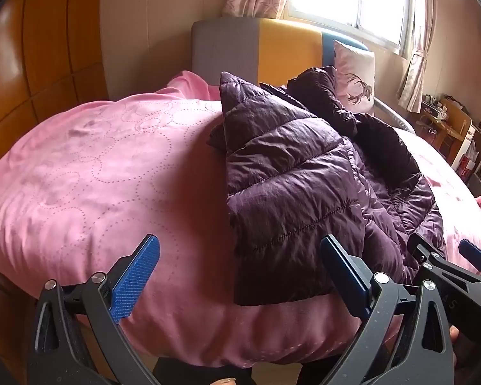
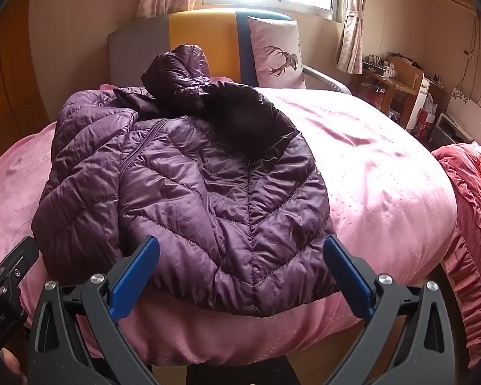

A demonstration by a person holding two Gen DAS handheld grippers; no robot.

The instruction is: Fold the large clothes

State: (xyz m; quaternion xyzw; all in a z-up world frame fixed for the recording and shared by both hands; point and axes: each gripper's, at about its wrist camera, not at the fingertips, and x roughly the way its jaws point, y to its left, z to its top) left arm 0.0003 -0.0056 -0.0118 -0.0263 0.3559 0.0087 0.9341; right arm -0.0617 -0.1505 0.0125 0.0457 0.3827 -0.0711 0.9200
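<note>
2 tongs hover at the bed's near edge: left tongs (image 1: 240,276) gape wide, empty, over pink bedspread (image 1: 80,176); right tongs (image 2: 242,276) likewise, facing the purple puffer jacket's (image 2: 208,199) hem. Probably light, puffy, slippery; pinch hem corners.

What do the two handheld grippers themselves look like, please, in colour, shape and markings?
Both match. The left gripper and the right gripper each have two dark grey plastic scissor-like arms with silver pivot bolts and triangular cut-outs. Their fingers are flat blue textured pads. White lettering on the side is too small to read. No cables show.
</note>
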